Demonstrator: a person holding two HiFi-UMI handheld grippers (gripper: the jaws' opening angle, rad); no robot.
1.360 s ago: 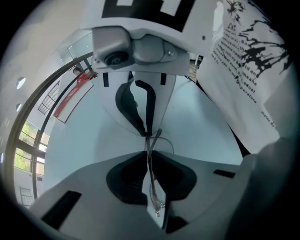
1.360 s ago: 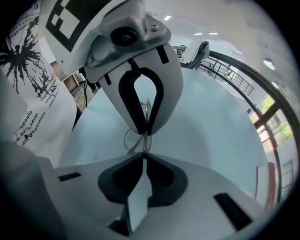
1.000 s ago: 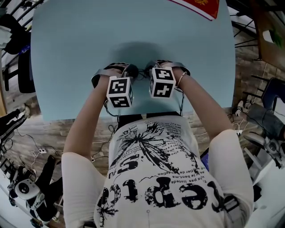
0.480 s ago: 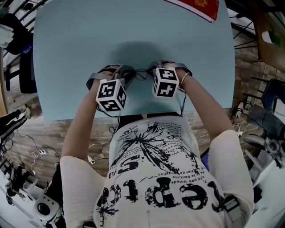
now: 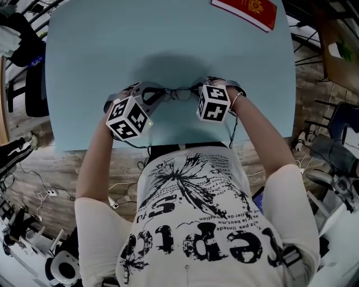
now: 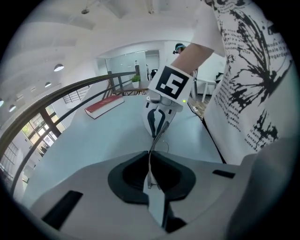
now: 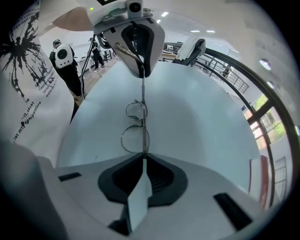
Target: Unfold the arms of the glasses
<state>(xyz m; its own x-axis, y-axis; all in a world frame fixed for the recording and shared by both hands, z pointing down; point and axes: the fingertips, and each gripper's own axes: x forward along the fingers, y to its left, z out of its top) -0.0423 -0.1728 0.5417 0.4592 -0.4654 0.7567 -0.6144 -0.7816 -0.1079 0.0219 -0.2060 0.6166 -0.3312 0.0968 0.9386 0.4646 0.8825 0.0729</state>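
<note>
Thin wire-rimmed glasses (image 5: 178, 93) hang between my two grippers just above the pale blue table (image 5: 101, 45). In the right gripper view both round lenses (image 7: 135, 136) show just beyond my right gripper (image 7: 143, 155), which is shut on the end of the frame nearest it. From the far lens a thin arm (image 7: 142, 86) runs straight out to my left gripper (image 7: 139, 51). In the left gripper view that arm (image 6: 156, 140) passes between the jaws of my left gripper (image 6: 150, 154), which is shut on it. Across from it is my right gripper (image 6: 157, 119).
A red book (image 5: 247, 11) lies at the table's far right edge, also visible as the red book (image 6: 104, 105) in the left gripper view. The table's near edge (image 5: 168, 147) runs just below the grippers. Chairs and cables stand on the wooden floor around the table.
My left gripper has swung out to the left, risen and rolled, drawing the glasses arm with it. The glasses now show between the grippers. The right gripper has stayed put.
</note>
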